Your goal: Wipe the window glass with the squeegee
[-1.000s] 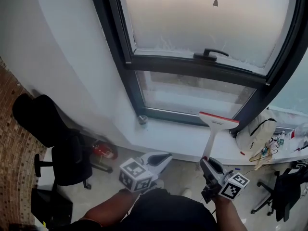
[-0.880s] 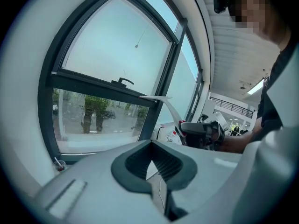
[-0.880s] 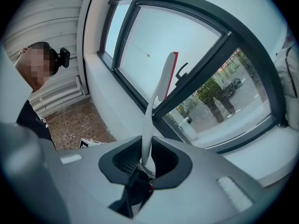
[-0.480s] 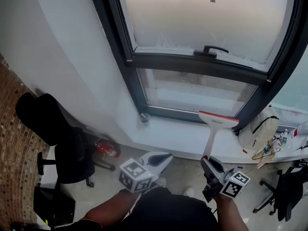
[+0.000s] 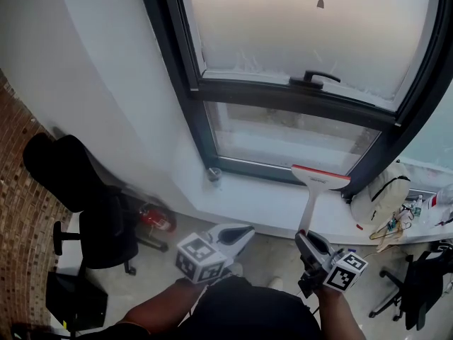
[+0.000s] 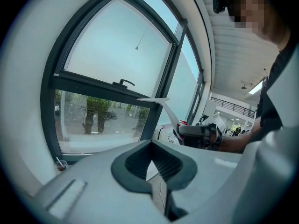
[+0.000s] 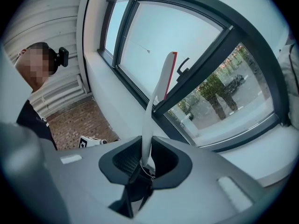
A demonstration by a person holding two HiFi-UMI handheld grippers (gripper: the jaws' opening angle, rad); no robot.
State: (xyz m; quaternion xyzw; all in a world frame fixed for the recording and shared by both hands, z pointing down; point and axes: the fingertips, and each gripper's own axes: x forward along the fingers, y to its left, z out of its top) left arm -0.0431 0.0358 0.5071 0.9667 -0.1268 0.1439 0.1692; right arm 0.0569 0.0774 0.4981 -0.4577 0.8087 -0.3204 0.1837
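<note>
A white squeegee (image 5: 311, 197) with a red-edged blade stands upright in front of the lower window pane (image 5: 283, 137). My right gripper (image 5: 306, 238) is shut on the bottom of its handle. In the right gripper view the squeegee (image 7: 160, 85) rises from between the jaws of the right gripper (image 7: 147, 155), blade edge-on near the dark frame. My left gripper (image 5: 241, 232) hangs low to the left, shut with nothing in it. In the left gripper view, beyond the left gripper (image 6: 152, 161), the squeegee (image 6: 161, 104) shows to the right. The frosted upper pane (image 5: 297, 27) carries a black handle (image 5: 315, 78).
A white sill (image 5: 262, 204) runs under the window, with a small cup (image 5: 214, 174) at its left and a white bag (image 5: 379, 197) with clutter at its right. On the floor at left stand a black office chair (image 5: 99, 232) and a red object (image 5: 157, 219). Another chair (image 5: 425, 282) is at right.
The head view has shifted slightly. The squeegee and both grippers stay almost where they were.
</note>
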